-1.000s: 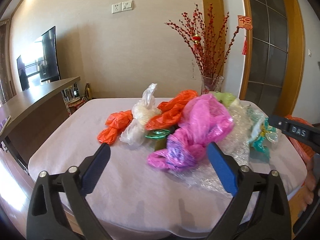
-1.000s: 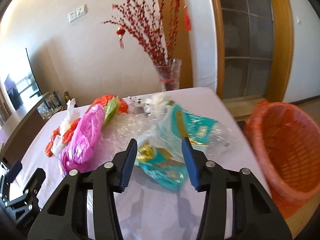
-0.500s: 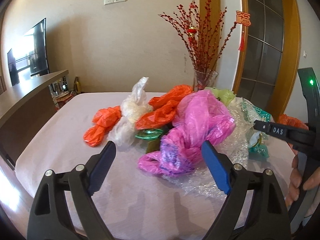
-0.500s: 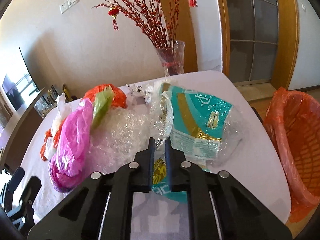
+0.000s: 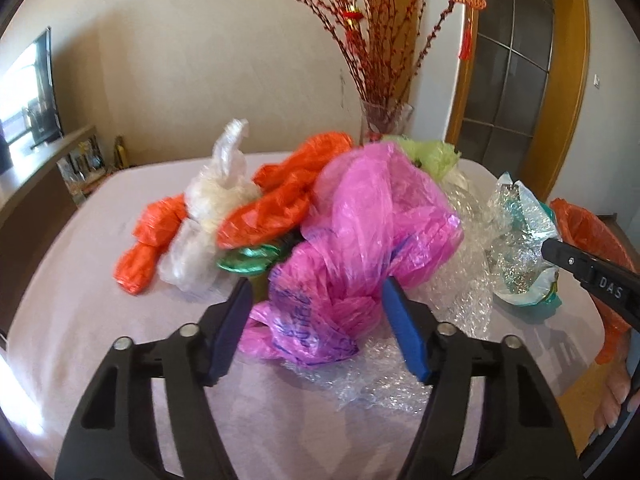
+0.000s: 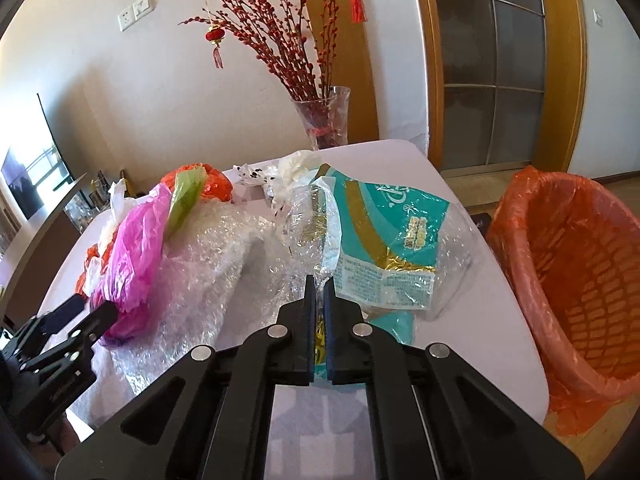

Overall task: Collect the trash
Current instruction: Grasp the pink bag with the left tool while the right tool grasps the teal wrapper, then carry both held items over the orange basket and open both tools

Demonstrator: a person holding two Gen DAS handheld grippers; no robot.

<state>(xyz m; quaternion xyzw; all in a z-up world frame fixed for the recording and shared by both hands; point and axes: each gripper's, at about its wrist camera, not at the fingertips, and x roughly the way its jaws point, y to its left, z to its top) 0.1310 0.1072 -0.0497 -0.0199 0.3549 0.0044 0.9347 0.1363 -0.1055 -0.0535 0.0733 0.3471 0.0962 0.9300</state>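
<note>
Crumpled plastic trash is piled on a pale table (image 5: 80, 300). My left gripper (image 5: 316, 304) reaches low into the pile. Its blue pads are on either side of a pink bag (image 5: 372, 232), and the jaws are closing on it without a firm squeeze showing. My right gripper (image 6: 317, 292) is shut on the edge of a teal-and-gold plastic wrapper (image 6: 384, 236), which stands up from the table. In the left wrist view the wrapper (image 5: 520, 240) is at the right, beside a right gripper finger (image 5: 592, 280). An orange-lined basket (image 6: 568, 280) stands right of the table.
Orange bags (image 5: 280, 208), a white bag (image 5: 220, 192), a pale green bag (image 5: 428, 152) and bubble wrap (image 6: 212, 248) make up the remaining pile. A glass vase (image 6: 324, 120) with red branches stands at the far edge. A sideboard with a TV lies to the left.
My left gripper has moved forward and down to the pink bag, and its jaws have narrowed around it. My right gripper has shut on the teal wrapper and lifted its edge.
</note>
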